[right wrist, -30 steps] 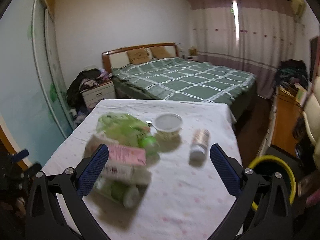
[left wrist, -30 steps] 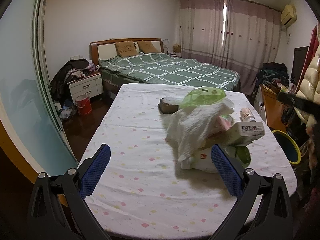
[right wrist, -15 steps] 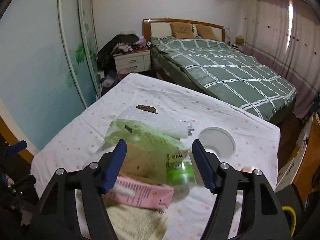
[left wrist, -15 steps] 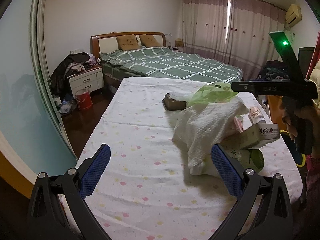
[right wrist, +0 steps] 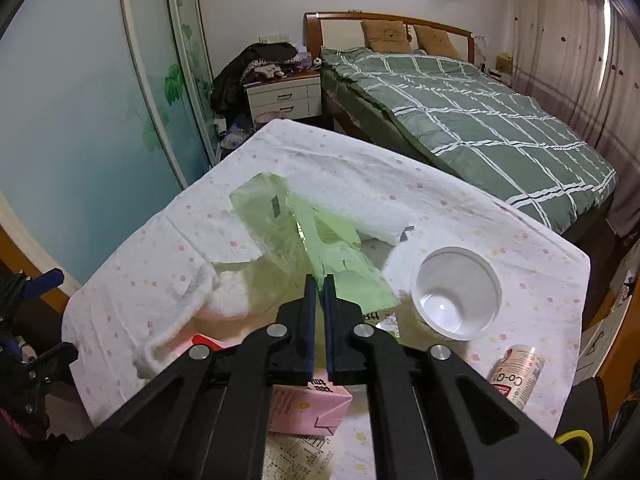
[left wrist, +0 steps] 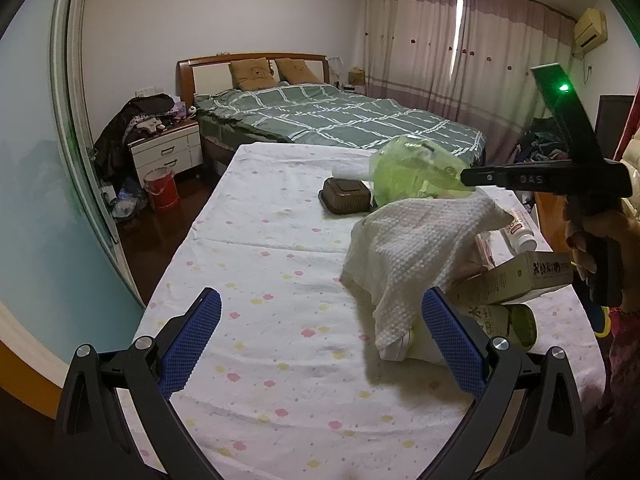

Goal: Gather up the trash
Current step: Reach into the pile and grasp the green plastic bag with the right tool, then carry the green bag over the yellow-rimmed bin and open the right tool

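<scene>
Just swung onto the trash heap, right gripper (right wrist: 319, 280) fingers now pinched on green plastic bag (right wrist: 298, 236); left gripper (left wrist: 320, 344) fingers spread above tabletop (left wrist: 280, 264).

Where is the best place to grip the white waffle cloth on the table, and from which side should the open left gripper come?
Probably the loose corner of the white waffle cloth hanging nearest the left gripper. Come from the bare table side: the cloth drapes over cartons, so that free edge can be pinched alone. The right gripper is shut on the green bag.

Bedroom — green-quilted bed (left wrist: 340, 120) (wooden headboard), drawn curtains (left wrist: 460, 44).
</scene>
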Action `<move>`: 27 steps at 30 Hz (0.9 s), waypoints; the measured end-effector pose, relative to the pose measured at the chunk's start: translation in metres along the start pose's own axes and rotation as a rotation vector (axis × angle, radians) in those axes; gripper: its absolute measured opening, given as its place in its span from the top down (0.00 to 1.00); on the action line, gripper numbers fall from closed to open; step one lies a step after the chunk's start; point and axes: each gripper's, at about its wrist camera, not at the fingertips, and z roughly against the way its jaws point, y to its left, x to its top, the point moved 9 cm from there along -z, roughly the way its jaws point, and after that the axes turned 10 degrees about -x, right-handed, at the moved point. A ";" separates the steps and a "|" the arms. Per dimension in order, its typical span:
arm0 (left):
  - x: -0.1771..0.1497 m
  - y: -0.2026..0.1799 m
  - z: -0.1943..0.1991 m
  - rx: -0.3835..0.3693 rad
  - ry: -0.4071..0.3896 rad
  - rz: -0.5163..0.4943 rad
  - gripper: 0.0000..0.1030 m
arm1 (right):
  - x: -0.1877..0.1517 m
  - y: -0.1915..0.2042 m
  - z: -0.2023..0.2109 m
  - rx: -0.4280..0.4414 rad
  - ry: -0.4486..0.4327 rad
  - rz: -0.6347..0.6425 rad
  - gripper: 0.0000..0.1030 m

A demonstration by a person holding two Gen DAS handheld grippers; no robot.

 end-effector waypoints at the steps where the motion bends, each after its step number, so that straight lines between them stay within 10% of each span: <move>1: 0.001 -0.001 0.000 -0.004 -0.003 -0.001 0.04 | 0.001 0.000 0.004 0.000 -0.010 -0.005 0.96; 15: 0.013 -0.042 0.008 -0.112 -0.049 -0.059 0.04 | 0.004 -0.048 0.123 -0.018 -0.241 -0.136 0.97; 27: 0.017 -0.092 0.004 -0.196 -0.043 -0.128 0.04 | -0.102 -0.172 0.186 -0.269 -0.231 -0.399 0.97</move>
